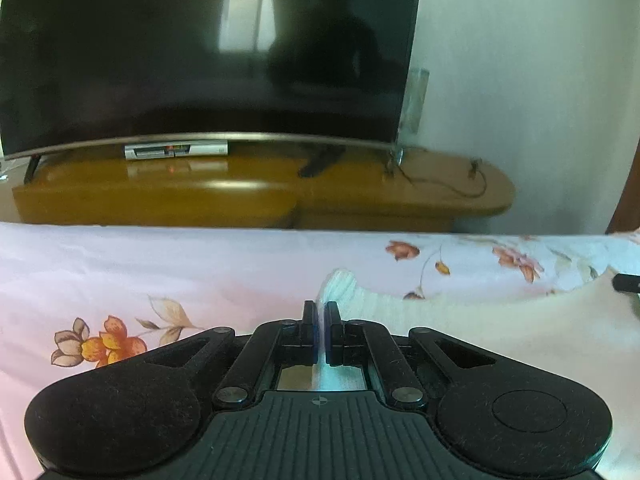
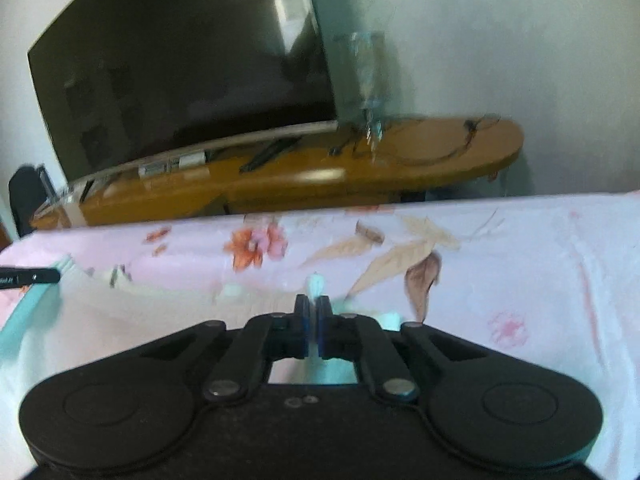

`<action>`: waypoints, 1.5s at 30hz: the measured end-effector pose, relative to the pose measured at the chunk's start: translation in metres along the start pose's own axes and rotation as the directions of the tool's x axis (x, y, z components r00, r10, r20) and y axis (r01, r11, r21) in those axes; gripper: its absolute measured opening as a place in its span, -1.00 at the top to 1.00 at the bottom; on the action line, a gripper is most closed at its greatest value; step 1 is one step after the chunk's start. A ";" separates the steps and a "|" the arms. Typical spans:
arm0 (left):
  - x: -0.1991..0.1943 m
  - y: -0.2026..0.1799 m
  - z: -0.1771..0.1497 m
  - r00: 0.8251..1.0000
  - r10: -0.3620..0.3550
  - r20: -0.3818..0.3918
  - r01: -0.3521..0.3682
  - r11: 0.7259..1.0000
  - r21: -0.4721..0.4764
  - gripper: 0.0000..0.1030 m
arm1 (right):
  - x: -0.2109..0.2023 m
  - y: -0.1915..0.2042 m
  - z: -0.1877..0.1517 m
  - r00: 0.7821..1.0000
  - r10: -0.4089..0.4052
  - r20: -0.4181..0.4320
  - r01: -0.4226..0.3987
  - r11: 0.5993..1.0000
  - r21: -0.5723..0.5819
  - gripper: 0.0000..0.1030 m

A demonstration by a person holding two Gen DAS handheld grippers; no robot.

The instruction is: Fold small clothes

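Observation:
A small white garment (image 1: 460, 320) with a ribbed edge lies on the pink floral bedsheet (image 1: 160, 272). My left gripper (image 1: 321, 308) is shut on a fold of its ribbed edge, and cloth shows between the fingers. At the far right edge of the left wrist view is the dark tip of the right gripper (image 1: 626, 282). In the right wrist view the same garment (image 2: 140, 312) spreads to the left, with mint trim along its side. My right gripper (image 2: 313, 304) is shut on a pale mint bit of its edge. The left gripper's tip (image 2: 30, 276) pokes in at far left.
Beyond the bed's far edge stands a low orange-brown TV stand (image 1: 360, 188) with a large dark television (image 1: 200, 52), a set-top box (image 1: 176, 149) and cables. A white wall (image 1: 520, 80) is behind. The bedsheet (image 2: 520, 260) runs on to the right.

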State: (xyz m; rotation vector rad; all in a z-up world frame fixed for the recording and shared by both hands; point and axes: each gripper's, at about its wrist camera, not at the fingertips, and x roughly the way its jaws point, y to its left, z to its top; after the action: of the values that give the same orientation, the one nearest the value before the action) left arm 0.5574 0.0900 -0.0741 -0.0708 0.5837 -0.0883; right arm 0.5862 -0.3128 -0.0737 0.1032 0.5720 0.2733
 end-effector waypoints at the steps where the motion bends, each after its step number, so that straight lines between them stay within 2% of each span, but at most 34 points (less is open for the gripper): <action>1: 0.004 -0.001 0.000 1.000 0.007 -0.007 -0.007 1.000 0.005 0.94 | -0.003 -0.002 0.001 1.000 -0.005 0.017 0.005 1.000 0.008 0.91; 4: 0.014 -0.006 -0.002 1.000 0.015 -0.025 -0.015 1.000 0.022 0.94 | 0.000 -0.006 -0.003 1.000 -0.028 0.007 0.028 0.999 0.019 0.91; 6: 0.028 -0.011 -0.005 0.995 0.050 -0.082 -0.046 0.998 0.050 0.94 | 0.009 -0.009 -0.009 0.998 -0.051 -0.032 0.052 0.998 0.030 0.91; 7: 0.030 -0.013 -0.006 0.995 0.055 -0.082 -0.049 0.997 0.065 0.93 | 0.013 -0.011 -0.013 0.997 -0.061 -0.052 0.063 0.997 0.032 0.91; 9: 0.026 -0.015 -0.004 0.995 0.073 -0.071 -0.067 0.995 0.077 0.77 | 0.014 -0.011 -0.017 0.996 -0.070 -0.051 0.072 0.997 0.038 0.88; 10: 0.019 -0.013 -0.003 0.994 0.095 -0.046 -0.092 0.994 0.061 0.35 | 0.011 -0.010 -0.016 0.996 -0.080 -0.041 0.081 0.996 0.040 0.82; 11: 0.009 -0.012 -0.002 0.990 0.140 -0.012 -0.139 0.989 0.043 -0.24 | 0.006 -0.008 -0.014 0.996 -0.088 -0.030 0.089 0.995 0.042 0.63; 12: -0.003 -0.012 -0.001 0.986 0.165 0.030 -0.166 0.985 0.036 -0.43 | 0.000 -0.004 -0.011 0.996 -0.085 -0.013 0.085 0.996 0.029 0.62; 13: -0.015 -0.014 0.000 0.987 0.146 0.070 -0.149 0.988 0.035 -0.47 | -0.007 0.001 -0.007 0.998 -0.063 0.009 0.063 0.998 0.002 0.62; 15: -0.025 -0.031 0.004 0.996 0.070 0.051 -0.074 0.994 0.077 -0.46 | -0.016 0.011 -0.002 1.000 0.005 0.025 -0.004 0.999 -0.042 0.62; 18: -0.019 -0.078 0.006 0.999 -0.032 -0.023 0.035 0.983 0.179 -0.46 | -0.007 0.040 0.001 0.992 0.120 -0.040 -0.124 0.987 -0.101 0.62; 20: -0.004 -0.101 0.004 0.995 -0.042 -0.089 0.057 0.981 0.185 -0.46 | 0.007 0.062 0.000 0.985 0.155 -0.082 -0.163 0.981 -0.106 0.62; 23: 0.010 -0.111 -0.002 0.993 -0.029 -0.118 0.048 0.986 0.162 -0.47 | 0.026 0.083 -0.001 0.989 0.104 -0.108 -0.113 0.991 -0.078 0.56; 25: 0.015 -0.115 -0.010 0.994 -0.006 -0.113 0.027 0.982 0.185 -0.47 | 0.035 0.088 -0.003 0.987 0.099 -0.123 -0.109 0.991 -0.077 0.52; 26: 0.017 -0.114 -0.013 0.995 -0.003 -0.103 0.022 0.982 0.189 -0.50 | 0.040 0.090 -0.006 0.985 0.101 -0.143 -0.115 0.989 -0.094 0.48; 28: 0.015 -0.110 -0.016 0.996 0.006 -0.086 0.009 0.984 0.179 -0.71 | 0.043 0.092 -0.017 0.988 0.057 -0.145 -0.081 0.983 -0.164 0.48; 30: 0.016 -0.098 -0.017 0.996 0.009 -0.085 0.005 0.988 0.156 -0.77 | 0.039 0.081 -0.020 0.995 -0.020 -0.100 0.001 0.983 -0.185 0.48; 32: 0.016 -0.089 -0.017 0.996 0.011 -0.086 0.002 0.989 0.148 -0.79 | 0.034 0.057 -0.018 0.994 -0.062 -0.090 0.052 0.992 -0.115 0.52; 35: 0.016 -0.081 -0.017 0.996 0.019 -0.089 -0.005 0.989 0.149 -0.80 | 0.029 0.035 -0.015 0.992 -0.086 -0.088 0.079 0.994 -0.079 0.61; 39: 0.015 -0.084 -0.016 0.995 0.043 -0.091 -0.027 0.986 0.166 -0.80 | 0.032 0.041 -0.017 0.991 -0.105 -0.089 0.093 0.987 -0.134 0.57; 40: 0.013 -0.086 -0.014 0.994 0.054 -0.097 -0.038 0.986 0.160 -0.80 | 0.029 0.043 -0.017 0.991 -0.108 -0.084 0.095 0.986 -0.138 0.55; 41: 0.007 -0.088 -0.012 0.995 0.053 -0.089 -0.037 0.986 0.164 -0.80 | 0.025 0.046 -0.016 0.992 -0.106 -0.072 0.096 0.987 -0.128 0.43; 44: -0.024 -0.098 -0.010 0.999 0.002 -0.047 0.008 0.980 0.201 -0.80 | 0.001 0.060 -0.018 0.997 -0.068 -0.019 0.066 0.991 -0.118 -0.05; 45: -0.032 -0.100 -0.012 0.999 -0.022 -0.046 0.030 0.981 0.193 -0.80 | -0.004 0.067 -0.018 0.999 -0.044 -0.019 0.041 0.991 -0.128 -0.05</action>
State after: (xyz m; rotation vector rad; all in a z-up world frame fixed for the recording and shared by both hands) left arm 0.5177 -0.0068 -0.0569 0.1128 0.6149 -0.1719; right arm 0.5581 -0.2493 -0.0747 -0.0358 0.5764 0.2689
